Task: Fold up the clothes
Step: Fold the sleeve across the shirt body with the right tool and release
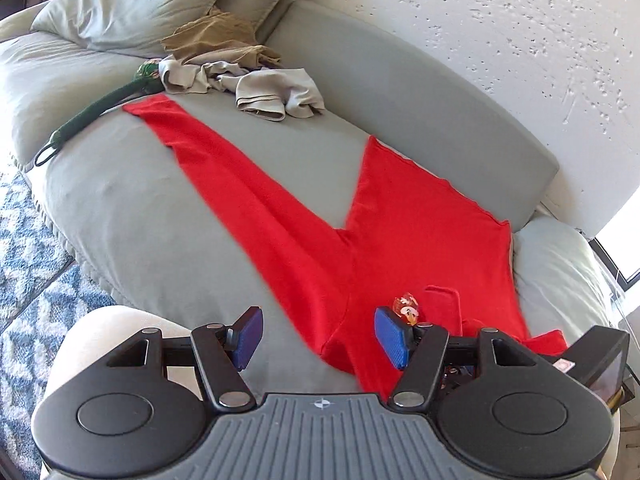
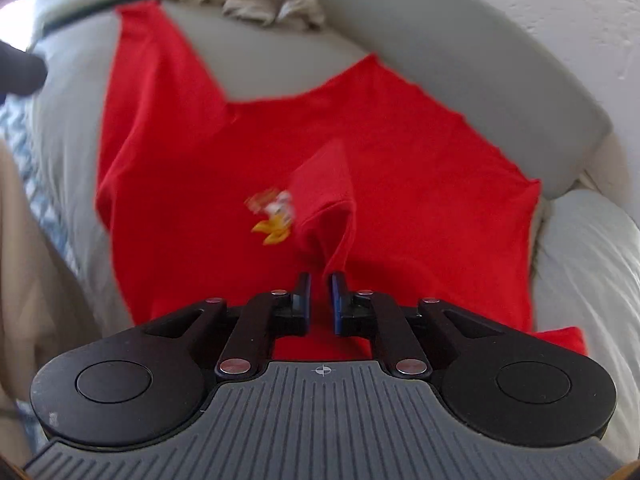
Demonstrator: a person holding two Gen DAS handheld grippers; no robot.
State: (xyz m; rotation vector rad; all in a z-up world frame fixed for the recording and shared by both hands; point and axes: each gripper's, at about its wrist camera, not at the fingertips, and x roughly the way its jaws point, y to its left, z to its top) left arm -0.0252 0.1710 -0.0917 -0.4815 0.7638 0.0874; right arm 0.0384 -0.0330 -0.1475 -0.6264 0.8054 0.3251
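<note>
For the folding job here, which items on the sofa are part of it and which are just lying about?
In the job:
- red long-sleeved cotton shirt spread flat on the grey sofa cushion
- right hand-held gripper shut on a raised fold of the shirt
- left hand-held gripper, open

Lying about:
- crumpled beige garments
- dark green strap
- pale pillow
</note>
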